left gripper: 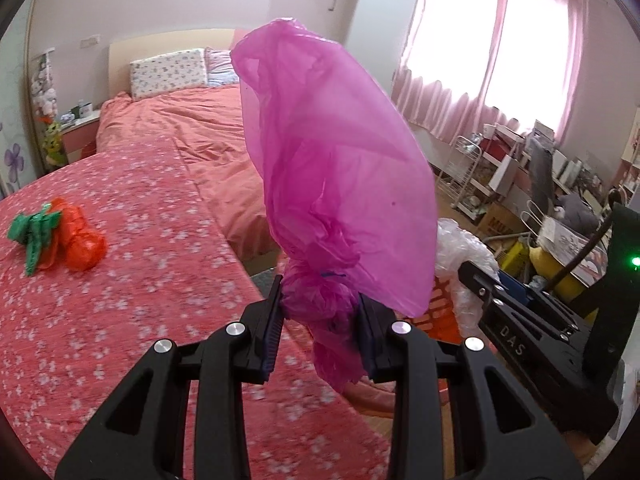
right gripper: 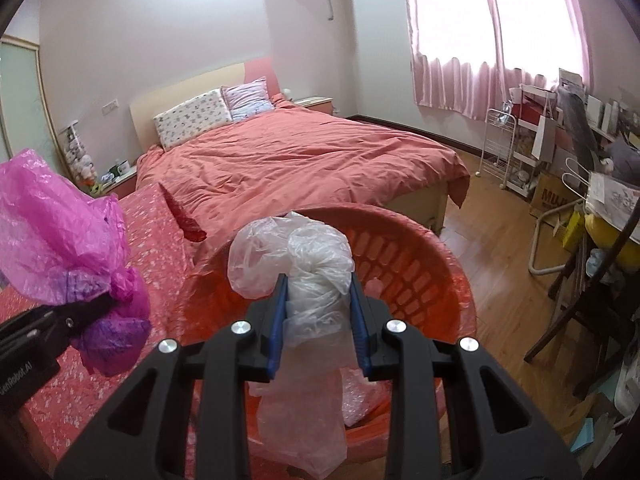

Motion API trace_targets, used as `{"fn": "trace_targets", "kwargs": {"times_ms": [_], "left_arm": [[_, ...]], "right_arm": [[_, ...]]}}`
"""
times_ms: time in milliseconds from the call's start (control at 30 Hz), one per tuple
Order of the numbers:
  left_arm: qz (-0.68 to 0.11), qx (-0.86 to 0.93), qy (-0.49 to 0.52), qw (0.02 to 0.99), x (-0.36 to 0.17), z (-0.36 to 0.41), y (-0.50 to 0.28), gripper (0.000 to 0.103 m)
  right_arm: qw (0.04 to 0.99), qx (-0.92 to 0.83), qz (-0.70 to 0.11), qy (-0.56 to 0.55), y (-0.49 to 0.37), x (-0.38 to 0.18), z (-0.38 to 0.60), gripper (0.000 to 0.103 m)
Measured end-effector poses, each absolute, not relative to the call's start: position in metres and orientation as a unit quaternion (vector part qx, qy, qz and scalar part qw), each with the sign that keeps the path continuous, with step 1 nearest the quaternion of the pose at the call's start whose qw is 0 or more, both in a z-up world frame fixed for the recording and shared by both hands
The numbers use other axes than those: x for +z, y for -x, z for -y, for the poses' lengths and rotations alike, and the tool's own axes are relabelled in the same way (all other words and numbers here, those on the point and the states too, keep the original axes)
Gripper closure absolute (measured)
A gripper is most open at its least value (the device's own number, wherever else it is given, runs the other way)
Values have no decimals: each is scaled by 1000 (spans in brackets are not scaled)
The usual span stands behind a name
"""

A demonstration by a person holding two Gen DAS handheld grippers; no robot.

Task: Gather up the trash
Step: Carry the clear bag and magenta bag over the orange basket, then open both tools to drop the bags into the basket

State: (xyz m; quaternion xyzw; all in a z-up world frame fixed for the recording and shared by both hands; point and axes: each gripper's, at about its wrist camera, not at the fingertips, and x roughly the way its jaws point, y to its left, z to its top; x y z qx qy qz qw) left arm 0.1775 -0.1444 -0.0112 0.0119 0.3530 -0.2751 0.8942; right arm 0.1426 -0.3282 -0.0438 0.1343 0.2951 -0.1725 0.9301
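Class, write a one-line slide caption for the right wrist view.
Right hand-held gripper holds a clear bag over the orange basket.

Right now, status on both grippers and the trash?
Left gripper shut on pink bag. Right gripper shut on clear bag, over orange basket. Orange-green wad still on bedspread. Nothing blocking.

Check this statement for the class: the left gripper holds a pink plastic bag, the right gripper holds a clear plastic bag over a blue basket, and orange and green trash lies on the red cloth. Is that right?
Not quite. The basket is orange, not blue, as the right wrist view shows. The rest stands: the left gripper holds the pink plastic bag, the right gripper holds the clear plastic bag over the basket, and orange and green trash lies on the red cloth.
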Motion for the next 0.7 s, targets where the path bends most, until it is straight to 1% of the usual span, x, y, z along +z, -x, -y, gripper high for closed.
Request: {"fn": "trace_targets", "kwargs": {"times_ms": [300, 367, 400, 467, 500, 533, 567, 633, 700], "left_arm": [[-367, -303, -17, 879, -18, 172, -180, 69], [-371, -306, -18, 876, -20, 175, -182, 66], [-374, -308, -20, 874, -21, 177, -183, 66], [-381, -310, -22, 871, -24, 181, -186, 62], [-383, -310, -22, 870, -24, 181, -187, 61], [-386, -311, -23, 868, -25, 181, -188, 59], [-388, -310, -24, 867, -27, 180, -189, 57], [-392, -308, -26, 866, -30, 180, -190, 56], [-398, -304, -25, 865, -33, 177, -192, 55]], "right_arm": [[927, -177, -294, -154, -149, -48, 351, 73], [926, -177, -294, -160, -152, -49, 356, 73], [925, -176, -294, -163, -152, -49, 357, 70], [924, -177, -294, -169, -154, -51, 360, 67], [923, -178, -293, -174, -154, -52, 363, 64], [922, -177, -294, -177, -155, -53, 364, 60], [922, -177, -295, -180, -155, -55, 366, 59], [921, -179, -296, -181, -155, -56, 367, 53], [920, -181, -297, -180, -156, -58, 368, 52]]}}
